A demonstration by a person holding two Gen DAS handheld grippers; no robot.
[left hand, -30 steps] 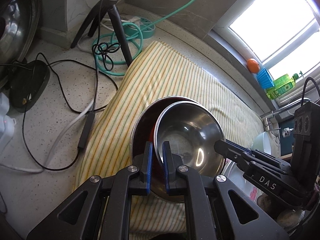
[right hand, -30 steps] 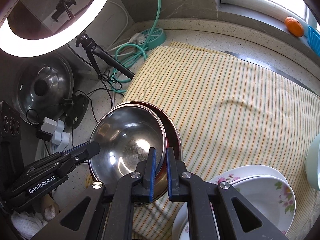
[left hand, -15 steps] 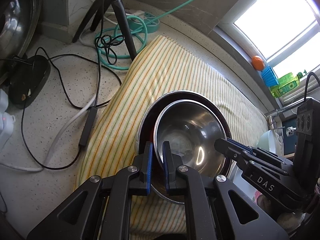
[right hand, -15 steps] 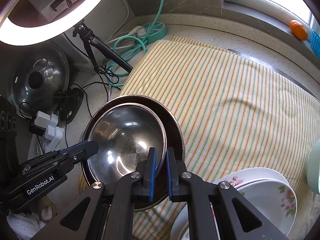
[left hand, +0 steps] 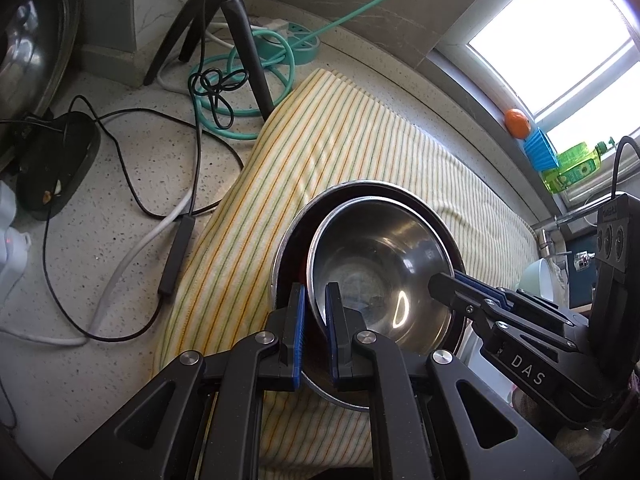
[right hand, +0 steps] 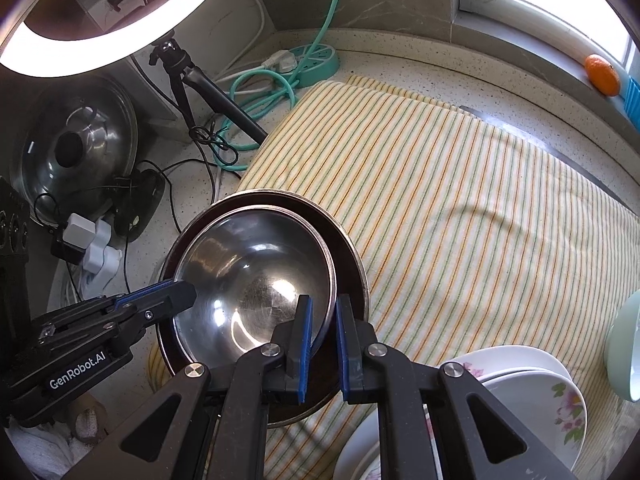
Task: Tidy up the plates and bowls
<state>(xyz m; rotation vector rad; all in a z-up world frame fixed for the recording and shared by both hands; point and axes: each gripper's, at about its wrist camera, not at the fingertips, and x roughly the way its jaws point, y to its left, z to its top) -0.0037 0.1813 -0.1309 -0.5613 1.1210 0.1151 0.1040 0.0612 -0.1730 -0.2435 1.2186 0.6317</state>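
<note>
Both bowls have slid across the striped cloth toward its near edge, and the right tongs now show a slightly wider gap than before. Their blue pads straddle the thin rim of the small steel bowl; the inner pad lies against the wall, while the outer pad stands a little off the rim, so whether they pinch it cannot be told. The left tongs are nearly closed, clamped on the opposite rim of the same bowl.

That bowl is polished, round and shallow-walled, with bright glints in its bottom. It sits tilted inside the large steel bowl, which has a darker, reddish inner wall and rests on the cloth. The cloth is soft, ribbed with yellow and green stripes, spread over a speckled stone surface. Glossy white floral plates are stacked at the cloth's near right corner, beside a pale green bowl.
</note>
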